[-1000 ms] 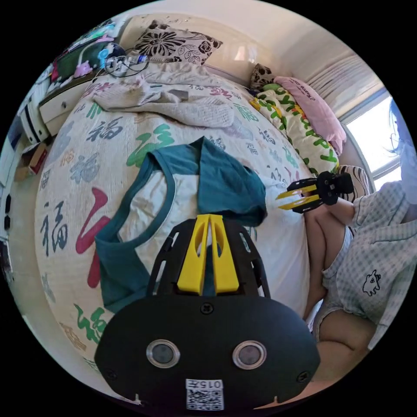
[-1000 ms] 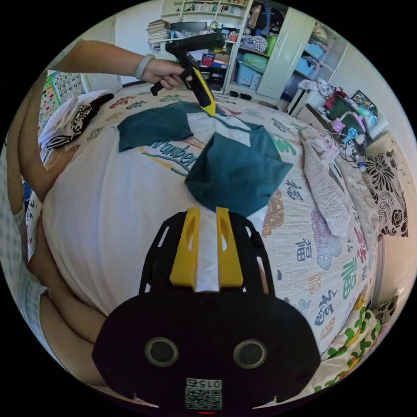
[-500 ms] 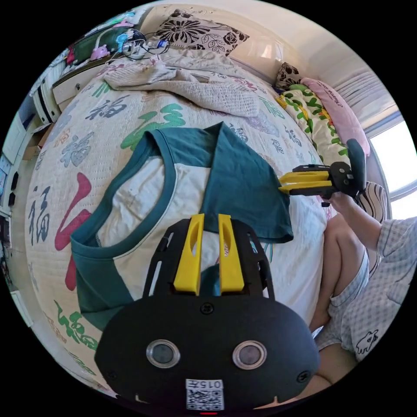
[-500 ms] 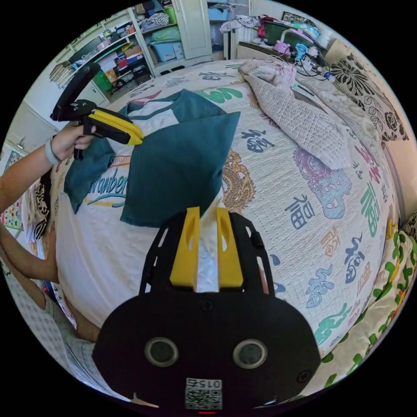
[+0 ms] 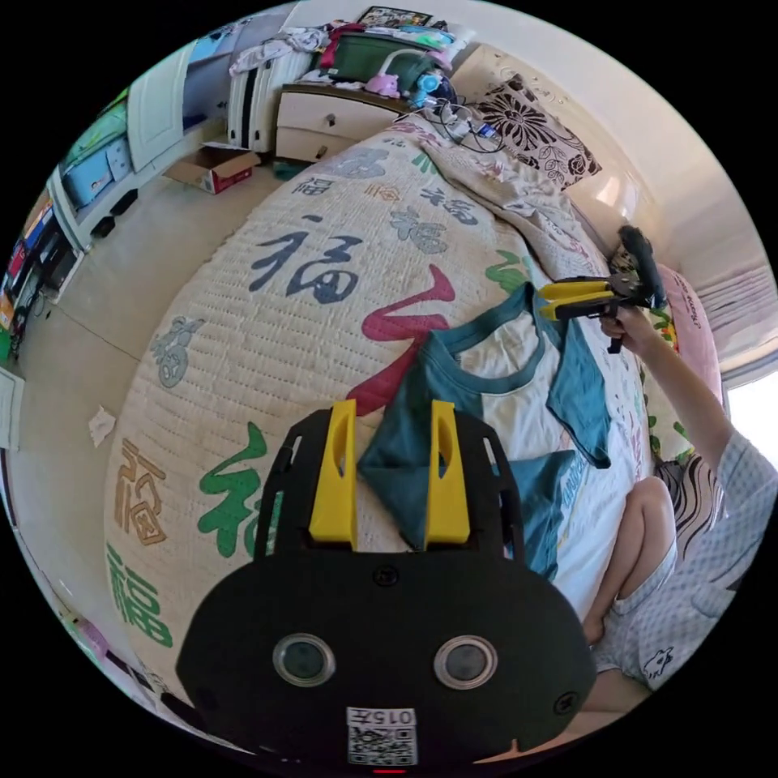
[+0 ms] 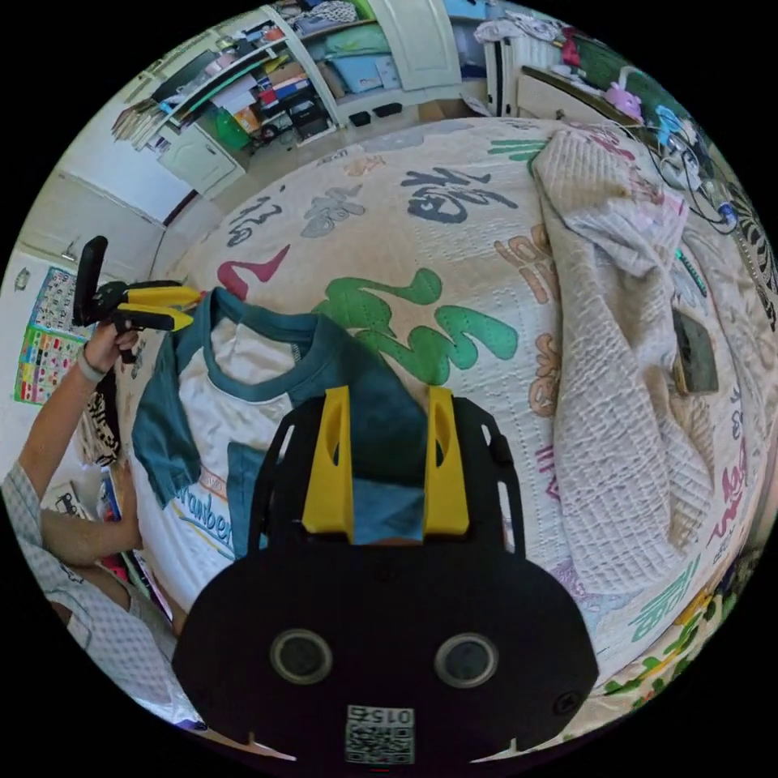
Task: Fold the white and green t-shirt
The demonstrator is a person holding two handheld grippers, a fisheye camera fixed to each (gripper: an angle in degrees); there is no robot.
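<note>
The white t-shirt [image 5: 510, 393] with green collar and sleeves lies flat on the printed bedspread [image 5: 267, 324], collar toward the bed's middle. Both green sleeves are turned in over the white front. My left gripper [image 5: 393, 405] is open, and one green sleeve [image 5: 401, 470] lies under the gap between its jaws. My right gripper [image 6: 389, 391] is open too, above the other sleeve [image 6: 381, 429]. In the right gripper view the shirt [image 6: 235, 365] has the left gripper [image 6: 182, 304] held beside its far shoulder. The right gripper [image 5: 555, 298] hovers at the other shoulder in the left gripper view.
A beige knitted blanket [image 6: 616, 324] lies crumpled on the bed with a phone [image 6: 695, 352] on it. Pillows [image 5: 539, 134] and a nightstand [image 5: 324, 121] sit at the head end. A cardboard box [image 5: 212, 166] is on the floor. The person's leg [image 5: 640, 527] rests at the bed's edge.
Both grippers were shut on the shirt's cloth a second ago and now stand open. The sleeves have been laid down over the front. Both cameras swung toward the collar end.
</note>
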